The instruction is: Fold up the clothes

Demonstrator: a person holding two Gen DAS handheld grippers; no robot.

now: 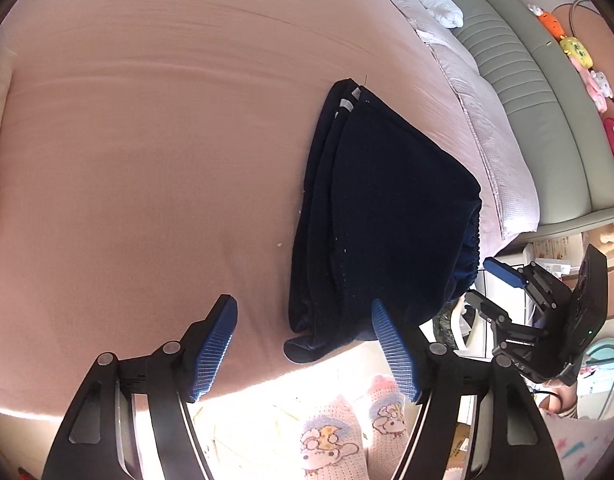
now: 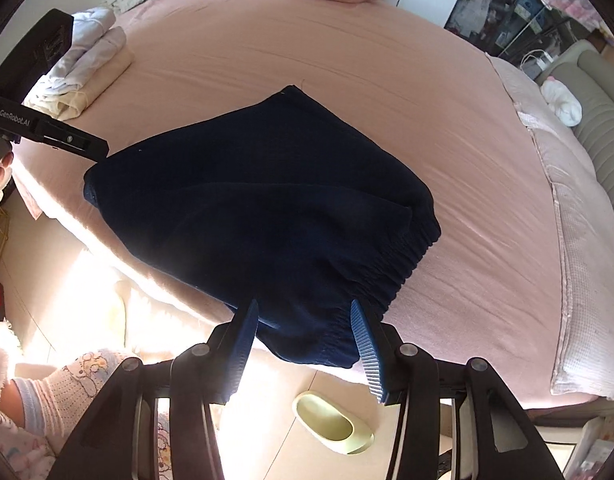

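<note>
Both the left gripper and right gripper hang open and empty, so the folded navy shorts, overhanging the bed edge, could slide off.

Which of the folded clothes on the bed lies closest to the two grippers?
The dark navy garment at the bed's near edge, right in front of both grippers. The other folded clothes, a pale cream and white stack, sit farther back on the pink sheet.

I counted 1 folded navy garment at the near edge of the bed, 1 stack of pale folded clothes at its left edge, 2 grippers, 1 yellow slipper on the floor.
</note>
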